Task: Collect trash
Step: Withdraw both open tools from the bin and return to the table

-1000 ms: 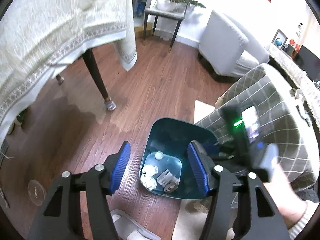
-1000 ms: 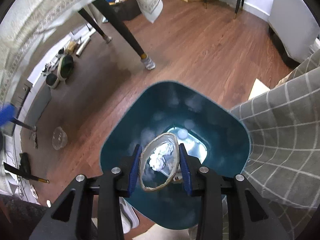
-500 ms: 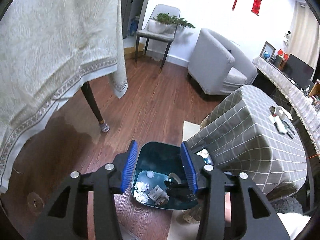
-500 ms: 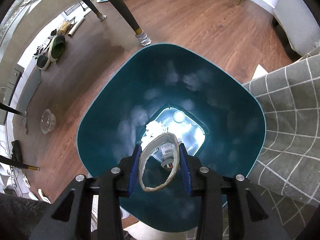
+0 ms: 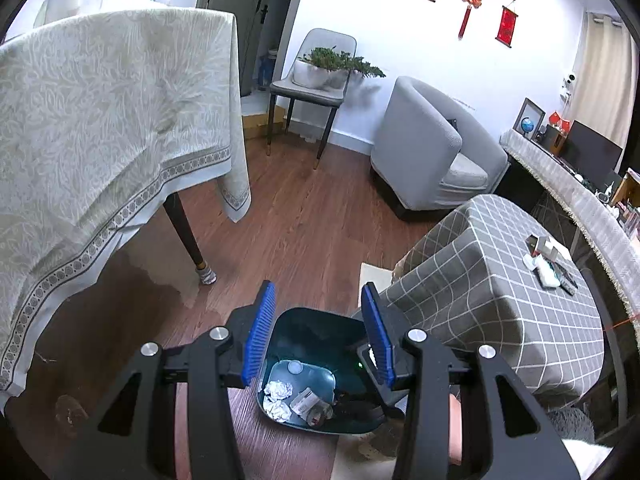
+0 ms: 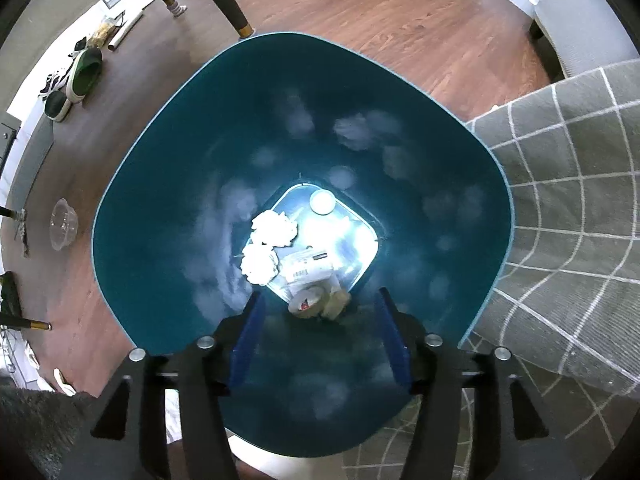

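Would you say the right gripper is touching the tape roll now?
Apart: the right wrist view shows the right gripper open, the tape roll lying on the bin floor.

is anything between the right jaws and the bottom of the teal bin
Nothing visible. The right gripper hangs open over the teal bin, its jaws having just opened, empty. The tape roll lies on the bin floor below them, beside the crumpled paper balls.

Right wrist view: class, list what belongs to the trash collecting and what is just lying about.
Job:
teal bin
crumpled paper balls
tape roll
right claw, open

Lying about:
green shoes
clear plastic bowl
checked tablecloth
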Demonstrator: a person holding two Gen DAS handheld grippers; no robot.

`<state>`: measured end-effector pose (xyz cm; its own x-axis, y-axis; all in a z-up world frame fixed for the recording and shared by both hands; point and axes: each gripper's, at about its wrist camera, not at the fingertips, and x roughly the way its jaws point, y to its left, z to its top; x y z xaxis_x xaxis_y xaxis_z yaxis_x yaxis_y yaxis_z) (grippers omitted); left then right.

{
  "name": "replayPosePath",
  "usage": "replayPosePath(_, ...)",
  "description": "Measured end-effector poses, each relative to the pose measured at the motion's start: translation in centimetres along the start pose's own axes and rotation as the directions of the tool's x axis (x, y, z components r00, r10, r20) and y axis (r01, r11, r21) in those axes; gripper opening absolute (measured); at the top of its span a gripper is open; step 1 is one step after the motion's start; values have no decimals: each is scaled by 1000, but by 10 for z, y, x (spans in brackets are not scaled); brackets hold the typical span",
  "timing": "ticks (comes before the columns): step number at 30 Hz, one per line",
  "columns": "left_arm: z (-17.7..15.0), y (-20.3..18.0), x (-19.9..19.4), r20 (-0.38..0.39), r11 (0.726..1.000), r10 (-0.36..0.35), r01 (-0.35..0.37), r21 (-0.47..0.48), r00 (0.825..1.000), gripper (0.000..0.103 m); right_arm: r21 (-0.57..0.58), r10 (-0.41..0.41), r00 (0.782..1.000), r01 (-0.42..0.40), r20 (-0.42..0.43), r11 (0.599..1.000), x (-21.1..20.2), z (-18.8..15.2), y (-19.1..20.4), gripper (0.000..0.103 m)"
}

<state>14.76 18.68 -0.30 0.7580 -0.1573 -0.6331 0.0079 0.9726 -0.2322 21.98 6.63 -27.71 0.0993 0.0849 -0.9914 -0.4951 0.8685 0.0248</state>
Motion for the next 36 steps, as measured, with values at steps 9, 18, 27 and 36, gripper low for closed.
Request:
replayPosePath(9, 12, -18, -3, 36, 1000, -9, 8, 24, 999, 48, -5, 60, 993, -60, 98, 998, -41, -3, -13, 59)
replayPosePath(18, 23, -34, -4, 76, 999, -14, 10, 46, 997, 57, -65, 150, 939, -136, 310, 989, -125, -4, -14, 63)
replayPosePath(27, 27, -68, 2, 109, 994, -57, 47, 97, 992, 69, -73, 139, 852, -118, 504, 990, -207, -18, -40, 71)
replayPosePath(36, 28, -105, 19, 111, 989, -93, 79, 121, 989, 79, 12, 63, 793, -88, 605, 996, -255, -45, -87, 82)
